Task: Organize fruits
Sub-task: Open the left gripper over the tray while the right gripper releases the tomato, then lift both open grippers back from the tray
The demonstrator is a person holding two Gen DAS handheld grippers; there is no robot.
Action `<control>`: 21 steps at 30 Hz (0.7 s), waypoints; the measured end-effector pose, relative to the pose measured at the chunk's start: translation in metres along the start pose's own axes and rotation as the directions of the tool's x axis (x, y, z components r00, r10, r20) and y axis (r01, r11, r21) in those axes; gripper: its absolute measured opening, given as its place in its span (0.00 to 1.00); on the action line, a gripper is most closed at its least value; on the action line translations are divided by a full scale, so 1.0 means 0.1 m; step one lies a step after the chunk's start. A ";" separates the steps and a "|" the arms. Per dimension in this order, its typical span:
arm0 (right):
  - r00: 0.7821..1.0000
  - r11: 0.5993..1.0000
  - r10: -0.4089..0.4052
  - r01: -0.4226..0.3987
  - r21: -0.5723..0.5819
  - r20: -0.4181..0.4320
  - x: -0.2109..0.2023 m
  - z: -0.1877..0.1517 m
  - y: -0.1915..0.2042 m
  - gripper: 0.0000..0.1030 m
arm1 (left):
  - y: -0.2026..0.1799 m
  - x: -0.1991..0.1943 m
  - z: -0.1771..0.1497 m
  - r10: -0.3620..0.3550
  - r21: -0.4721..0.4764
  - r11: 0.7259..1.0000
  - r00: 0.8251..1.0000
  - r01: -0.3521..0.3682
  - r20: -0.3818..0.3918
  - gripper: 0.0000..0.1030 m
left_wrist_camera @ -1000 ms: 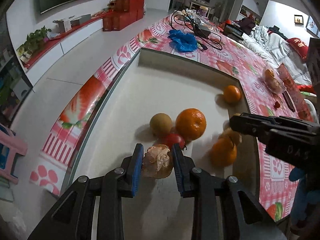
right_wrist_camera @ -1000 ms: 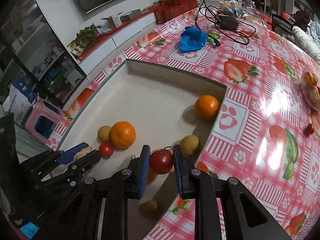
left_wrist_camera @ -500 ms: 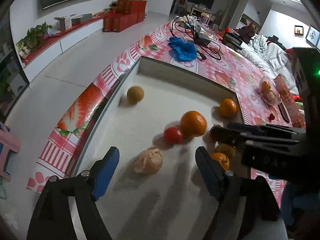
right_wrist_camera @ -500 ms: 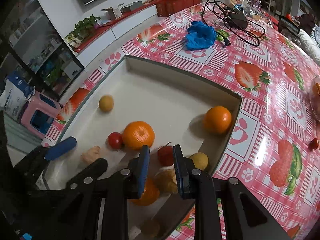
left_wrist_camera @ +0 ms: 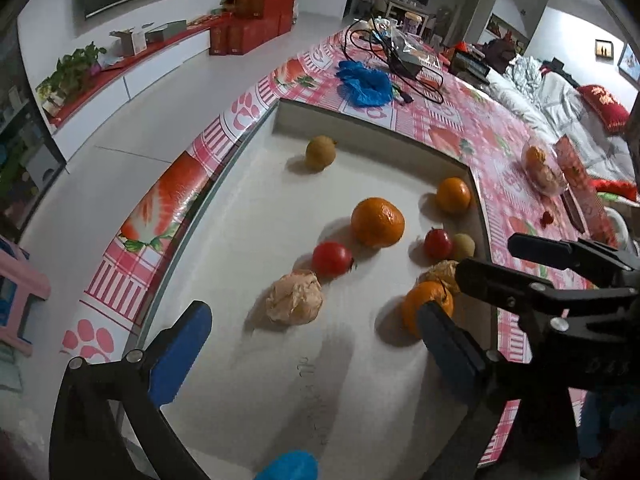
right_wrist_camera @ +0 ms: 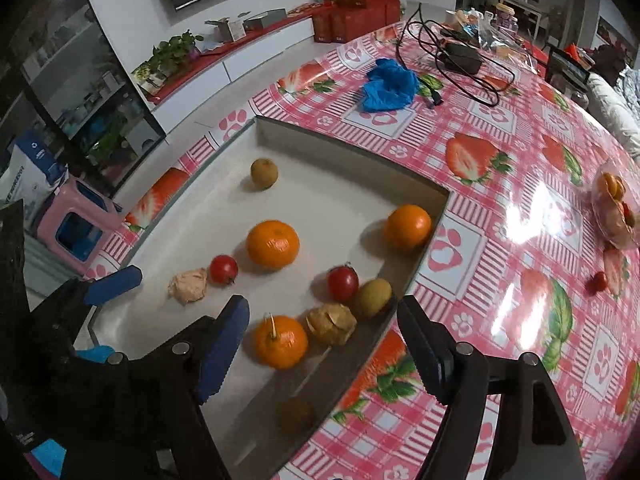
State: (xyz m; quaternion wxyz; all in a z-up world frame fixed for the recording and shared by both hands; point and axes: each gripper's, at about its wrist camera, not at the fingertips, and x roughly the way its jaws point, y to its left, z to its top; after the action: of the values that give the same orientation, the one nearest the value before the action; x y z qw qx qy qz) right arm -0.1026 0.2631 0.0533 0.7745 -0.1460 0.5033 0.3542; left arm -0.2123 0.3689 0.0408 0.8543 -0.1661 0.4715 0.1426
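A shallow white tray (left_wrist_camera: 248,216) (right_wrist_camera: 320,168) holds several fruits. A peeled, papery fruit (left_wrist_camera: 294,298) (right_wrist_camera: 189,285) lies in front of my open left gripper (left_wrist_camera: 312,340). Beside it are a red tomato (left_wrist_camera: 332,259) (right_wrist_camera: 224,269) and a big orange (left_wrist_camera: 377,222) (right_wrist_camera: 273,244). A second tomato (left_wrist_camera: 438,243) (right_wrist_camera: 343,282) lies free beyond my open right gripper (right_wrist_camera: 320,340), with a yellow-green fruit (right_wrist_camera: 374,297), a husked fruit (right_wrist_camera: 331,323) and a stemmed orange (right_wrist_camera: 281,341). Another orange (right_wrist_camera: 408,226) sits at the tray's right wall. A brown fruit (left_wrist_camera: 320,153) (right_wrist_camera: 264,173) lies far back.
The tray sits on a table with a red strawberry tablecloth (right_wrist_camera: 520,128). On it are a blue cloth (right_wrist_camera: 390,84), black cables with an adapter (right_wrist_camera: 460,58), a bag of fruit (right_wrist_camera: 614,212) and a small red fruit (right_wrist_camera: 598,281). The floor drops off left of the table.
Both grippers opened and drew back. The left let go of the peeled fruit, the right let go of the tomato; both now lie in the tray. The brown fruit rolled to the far corner.
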 end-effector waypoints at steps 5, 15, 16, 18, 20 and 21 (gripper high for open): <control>0.999 0.999 -0.031 0.031 0.021 -0.008 -0.03 -0.07 -0.08 1.00 | -0.08 -0.02 -0.03 0.025 0.020 0.999 1.000 -0.025 -0.001 1.00; 0.999 0.999 -0.046 0.046 -0.004 -0.011 -0.15 -0.15 -0.08 1.00 | -0.22 -0.05 -0.09 0.067 0.063 0.996 0.998 -0.066 -0.021 1.00; 0.999 0.999 -0.046 0.046 -0.004 -0.010 -0.15 -0.15 -0.08 1.00 | -0.23 -0.06 -0.10 0.070 0.068 0.995 0.997 -0.068 -0.023 1.00; 0.999 0.999 -0.044 0.044 -0.003 -0.011 -0.16 -0.17 -0.08 1.00 | -0.25 -0.06 -0.11 0.069 0.075 0.995 0.997 -0.066 -0.031 1.00; 0.999 0.999 -0.042 0.042 -0.004 -0.011 -0.17 -0.17 -0.08 1.00 | -0.28 -0.07 -0.12 0.068 0.080 0.995 0.997 -0.065 -0.038 1.00; 0.999 0.999 -0.043 0.043 -0.005 -0.011 -0.17 -0.18 -0.08 1.00 | -0.29 -0.07 -0.12 0.074 0.084 0.994 0.997 -0.071 -0.038 1.00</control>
State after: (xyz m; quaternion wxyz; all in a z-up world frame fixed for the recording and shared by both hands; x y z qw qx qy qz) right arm -0.1134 0.2400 0.0595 0.7787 -0.1604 0.5037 0.3378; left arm -0.2137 0.3369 0.0453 0.8449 -0.1165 0.4999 0.1505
